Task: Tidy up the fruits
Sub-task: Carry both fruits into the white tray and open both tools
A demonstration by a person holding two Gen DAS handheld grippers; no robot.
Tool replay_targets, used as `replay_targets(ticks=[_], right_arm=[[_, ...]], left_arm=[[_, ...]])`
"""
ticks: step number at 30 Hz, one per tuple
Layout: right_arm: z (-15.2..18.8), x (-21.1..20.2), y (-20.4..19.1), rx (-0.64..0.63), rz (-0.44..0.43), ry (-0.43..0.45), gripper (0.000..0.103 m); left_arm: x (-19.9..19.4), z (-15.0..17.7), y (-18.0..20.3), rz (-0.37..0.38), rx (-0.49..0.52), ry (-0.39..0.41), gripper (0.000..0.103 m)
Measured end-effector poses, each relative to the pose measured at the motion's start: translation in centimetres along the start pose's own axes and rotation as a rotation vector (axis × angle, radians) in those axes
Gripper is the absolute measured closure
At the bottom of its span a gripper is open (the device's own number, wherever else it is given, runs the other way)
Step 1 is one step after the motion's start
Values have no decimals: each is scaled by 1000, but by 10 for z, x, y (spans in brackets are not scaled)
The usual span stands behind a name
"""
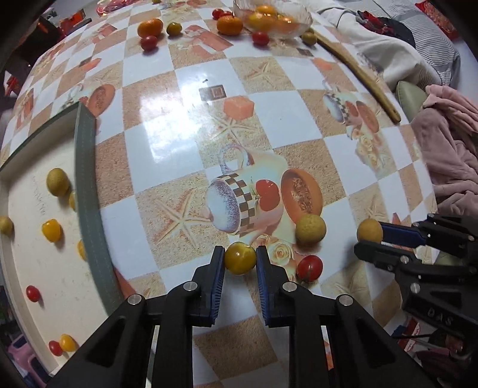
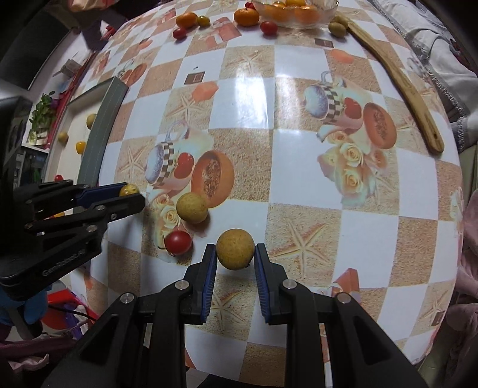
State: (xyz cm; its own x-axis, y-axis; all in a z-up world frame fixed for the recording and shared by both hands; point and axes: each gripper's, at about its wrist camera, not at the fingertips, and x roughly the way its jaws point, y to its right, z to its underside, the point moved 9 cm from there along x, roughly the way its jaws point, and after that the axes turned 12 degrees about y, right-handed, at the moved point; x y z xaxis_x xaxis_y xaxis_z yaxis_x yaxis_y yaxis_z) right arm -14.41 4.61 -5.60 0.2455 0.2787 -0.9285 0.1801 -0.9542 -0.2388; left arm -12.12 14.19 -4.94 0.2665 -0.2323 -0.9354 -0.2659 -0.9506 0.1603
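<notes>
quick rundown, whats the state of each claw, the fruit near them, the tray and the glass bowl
left claw: shut on yellow tomato
right claw: shut on tan round fruit
second tan fruit: loose on table
red tomato: loose on table
tray: holds several small fruits
glass bowl: upright, oranges inside
wooden stick: lying flat near table edge

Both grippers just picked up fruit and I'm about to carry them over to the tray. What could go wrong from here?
1. Both fruits are pinched only at the fingertips: the yellow tomato in the left gripper and the longan in the right gripper could roll out.
2. The tray has a raised rim; a low carry could clip it.
3. A loose longan and red tomato lie close by and might get knocked.
</notes>
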Motion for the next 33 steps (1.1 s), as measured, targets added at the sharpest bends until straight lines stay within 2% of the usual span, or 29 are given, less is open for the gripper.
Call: replay_targets(ticks=[4,14,24,33], right_arm=[[-1,-4,-1,0,-4,15,76],[-29,-12,-23,-45,-14,41,76],[-56,-13,-68,-144,-37,53,76],[-77,-5,-115,-227,-67,51,76]], left_arm=[[-17,4,-19,-3,-21,16,81],[-49,10,-50,-34,-96,74,81],[-63,10,-84,-75,-182,129,81],[-79,19,-136,-131,-278,168,81]])
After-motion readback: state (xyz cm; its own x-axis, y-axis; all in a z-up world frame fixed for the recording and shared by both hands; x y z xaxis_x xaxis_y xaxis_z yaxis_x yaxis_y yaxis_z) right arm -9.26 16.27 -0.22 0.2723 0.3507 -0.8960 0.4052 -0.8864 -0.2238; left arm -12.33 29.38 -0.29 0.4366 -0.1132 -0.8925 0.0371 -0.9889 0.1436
